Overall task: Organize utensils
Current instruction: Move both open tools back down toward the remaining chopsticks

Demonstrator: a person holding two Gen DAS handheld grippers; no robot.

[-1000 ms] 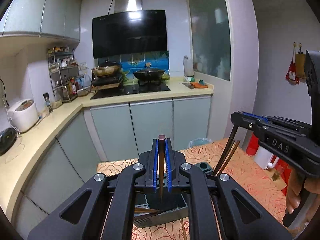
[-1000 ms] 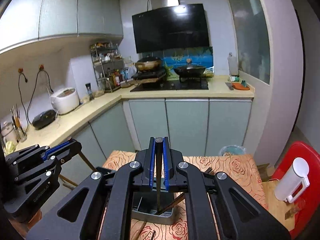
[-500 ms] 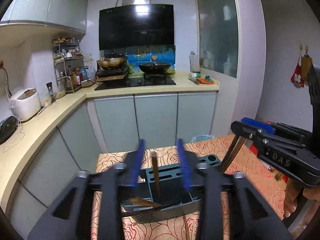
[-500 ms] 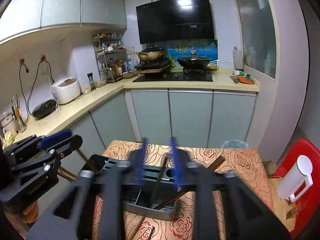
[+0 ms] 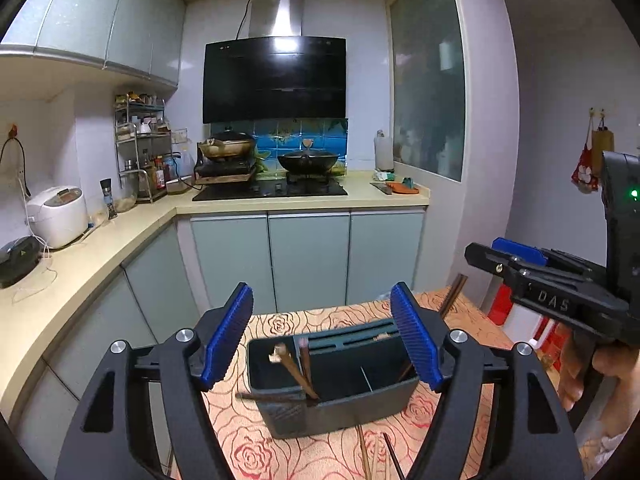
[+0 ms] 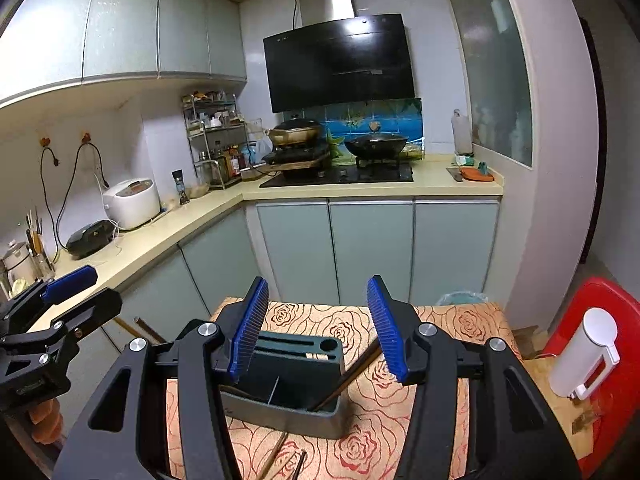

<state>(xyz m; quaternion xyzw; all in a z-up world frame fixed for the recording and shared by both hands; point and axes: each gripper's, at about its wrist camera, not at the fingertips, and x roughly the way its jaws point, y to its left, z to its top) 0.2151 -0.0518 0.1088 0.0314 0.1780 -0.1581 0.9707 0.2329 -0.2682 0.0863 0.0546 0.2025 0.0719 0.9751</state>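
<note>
Both the left gripper (image 5: 322,336) and right gripper (image 6: 318,326) have just been opening, wide and empty, above the utensil holder (image 5: 344,396) holding chopsticks (image 5: 294,372).

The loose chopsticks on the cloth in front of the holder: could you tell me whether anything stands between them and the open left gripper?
Nothing visible does. The chopsticks lie bare on the cloth before the holder, below the left gripper, whose fingers hold nothing.

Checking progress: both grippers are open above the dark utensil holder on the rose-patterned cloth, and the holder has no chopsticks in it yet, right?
Not quite. The utensil holder already has chopsticks leaning in it, as the left wrist view shows. The left gripper and right gripper are indeed open above it.
</note>
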